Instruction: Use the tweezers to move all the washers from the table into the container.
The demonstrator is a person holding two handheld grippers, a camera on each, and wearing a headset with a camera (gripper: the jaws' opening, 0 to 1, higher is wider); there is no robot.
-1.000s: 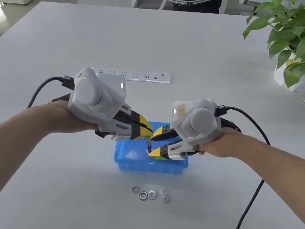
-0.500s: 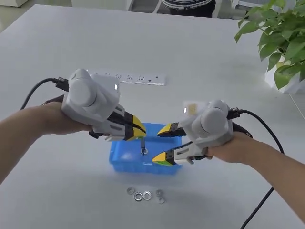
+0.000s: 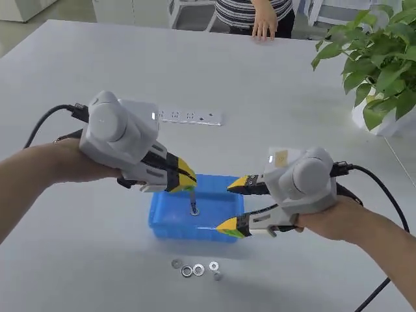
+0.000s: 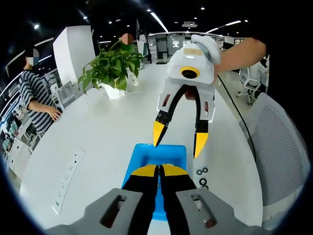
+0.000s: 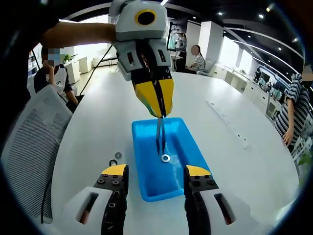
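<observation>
Two tongs, placed against one blue container.
- Left tongs: above the container's left half, pressed together on the tweezers.
- Tweezers: long axis steep, tips down inside the container.
- One washer: on the container floor just beside those tips; whether it is released cannot be told.
- Loose washers: small cluster on the counter, near the container's front wall, on the person's side.
- Right tongs: at the container's right end, jaws apart, empty.
- Judgement: the next pick lies outside the front wall; the tips should lift over the rim, then draw back toward the person; the left tongs are nearer and alone carry the tool.
</observation>
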